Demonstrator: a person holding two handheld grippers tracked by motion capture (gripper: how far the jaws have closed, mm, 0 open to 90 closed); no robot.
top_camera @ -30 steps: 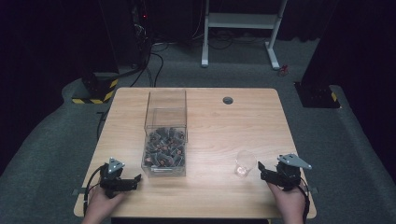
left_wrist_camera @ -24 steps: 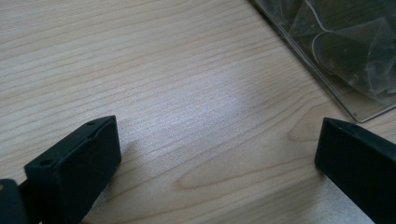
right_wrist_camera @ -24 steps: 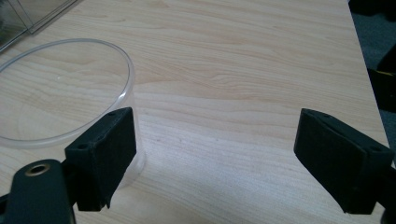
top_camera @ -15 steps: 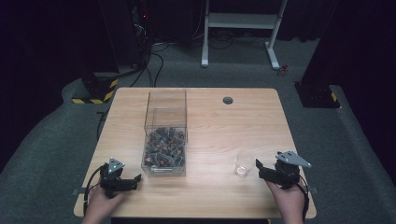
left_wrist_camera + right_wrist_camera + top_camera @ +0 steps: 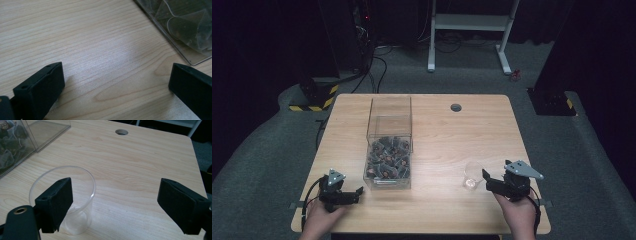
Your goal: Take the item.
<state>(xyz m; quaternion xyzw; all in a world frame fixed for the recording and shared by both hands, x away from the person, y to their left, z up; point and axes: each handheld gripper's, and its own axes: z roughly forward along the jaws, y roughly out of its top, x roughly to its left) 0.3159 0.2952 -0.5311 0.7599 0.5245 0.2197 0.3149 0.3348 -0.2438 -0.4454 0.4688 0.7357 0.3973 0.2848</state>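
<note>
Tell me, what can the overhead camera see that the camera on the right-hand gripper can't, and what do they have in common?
The high view alone takes in the left gripper, the person's hands, the dark packets heaped in the clear box, and the floor beyond the table. The right gripper view alone gives a close look between its own open jaws, with the clear cup standing behind its left-hand jaw. Both share the cup, the box, the round hole and the wooden table.

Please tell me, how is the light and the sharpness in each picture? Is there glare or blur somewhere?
High view: the table is evenly lit, the room behind very dark, and the clear cup is faint. Left gripper view: a pale sheen lies on the wood, and the clear box corner looks soft. Right gripper view: the cup's rim is sharp, while the near jaws are slightly soft.
</note>
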